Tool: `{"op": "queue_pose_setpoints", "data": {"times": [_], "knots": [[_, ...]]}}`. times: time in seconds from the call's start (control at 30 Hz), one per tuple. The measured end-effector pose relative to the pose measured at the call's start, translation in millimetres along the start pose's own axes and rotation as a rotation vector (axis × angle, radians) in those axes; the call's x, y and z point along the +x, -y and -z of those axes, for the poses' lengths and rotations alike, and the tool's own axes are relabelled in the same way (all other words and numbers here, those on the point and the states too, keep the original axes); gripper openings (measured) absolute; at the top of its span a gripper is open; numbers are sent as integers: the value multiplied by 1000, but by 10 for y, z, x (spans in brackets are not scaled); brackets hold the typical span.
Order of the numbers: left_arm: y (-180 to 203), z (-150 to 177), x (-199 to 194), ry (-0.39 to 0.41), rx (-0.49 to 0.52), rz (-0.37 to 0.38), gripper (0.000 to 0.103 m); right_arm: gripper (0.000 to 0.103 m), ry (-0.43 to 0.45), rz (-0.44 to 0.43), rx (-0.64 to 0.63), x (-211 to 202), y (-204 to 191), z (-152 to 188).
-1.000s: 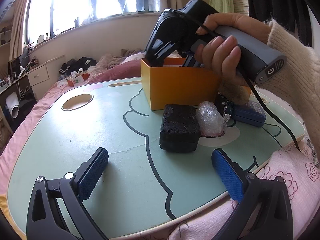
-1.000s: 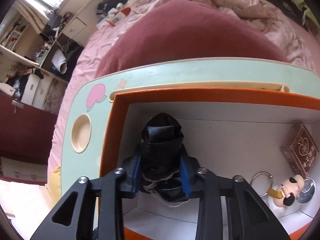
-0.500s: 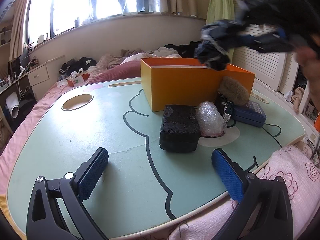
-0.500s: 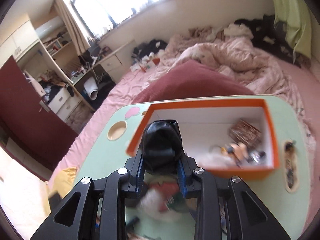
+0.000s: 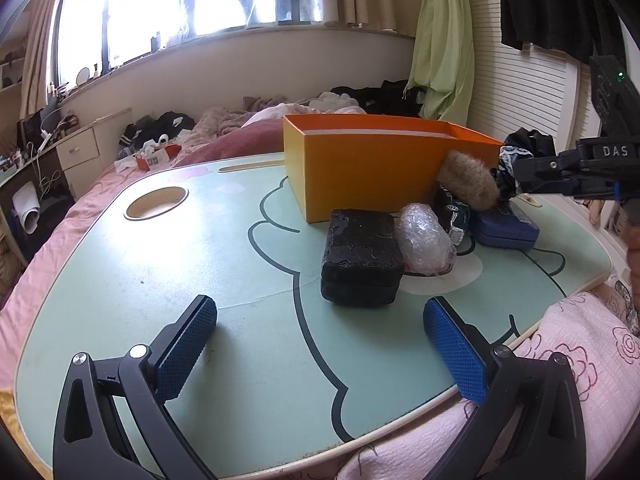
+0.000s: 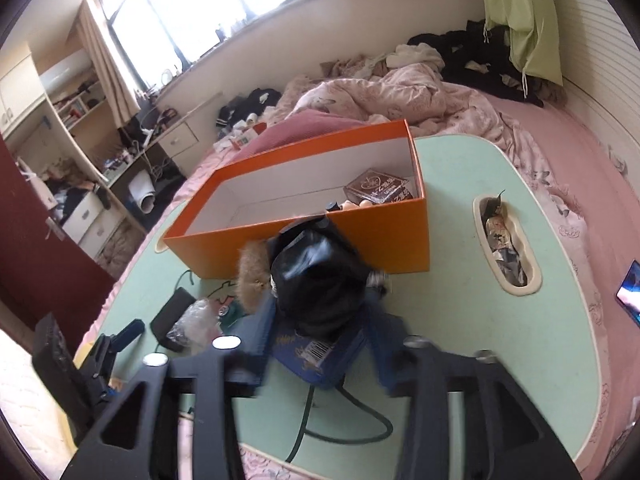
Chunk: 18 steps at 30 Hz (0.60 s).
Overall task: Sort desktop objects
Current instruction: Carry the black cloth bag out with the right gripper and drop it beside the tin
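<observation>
We find the right gripper [image 6: 322, 336], fingers clamped mid-body on a black bundle [image 6: 320, 284], judged soft and light. Left gripper [image 5: 320, 306]: fingers apart, empty.

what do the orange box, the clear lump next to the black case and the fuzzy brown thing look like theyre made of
Orange box: likely cardboard, matte orange outside and white inside, with thin straight walls and crisp folded corners.
Clear lump: looks like bubble wrap, crinkled translucent plastic with shiny highlights; its contents are not visible.
Fuzzy brown thing: apparently faux fur or plush, given its soft, hairy outline.
</observation>
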<state>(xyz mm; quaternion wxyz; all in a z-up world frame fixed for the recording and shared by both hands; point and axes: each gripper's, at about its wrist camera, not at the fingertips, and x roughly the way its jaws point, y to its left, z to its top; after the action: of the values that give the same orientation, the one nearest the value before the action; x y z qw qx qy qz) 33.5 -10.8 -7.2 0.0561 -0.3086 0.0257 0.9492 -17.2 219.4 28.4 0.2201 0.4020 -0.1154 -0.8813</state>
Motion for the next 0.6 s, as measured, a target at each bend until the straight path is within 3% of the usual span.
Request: {"op": "queue_pose_setpoints", "data": {"times": [0.13, 0.27, 0.4, 0.6], "knots": [[-13, -8, 18, -5, -1, 1, 103, 63, -67, 20, -45, 318, -95, 118], [-32, -7, 35, -9, -5, 5, 103, 63, -48, 37, -105, 264, -209, 163], [-55, -18, 53, -15, -7, 12, 103, 74, 9, 70, -161, 71, -290, 265], [-77, -83, 122, -56, -1, 36, 103, 81, 74, 147, -220, -132, -322, 531]]}}
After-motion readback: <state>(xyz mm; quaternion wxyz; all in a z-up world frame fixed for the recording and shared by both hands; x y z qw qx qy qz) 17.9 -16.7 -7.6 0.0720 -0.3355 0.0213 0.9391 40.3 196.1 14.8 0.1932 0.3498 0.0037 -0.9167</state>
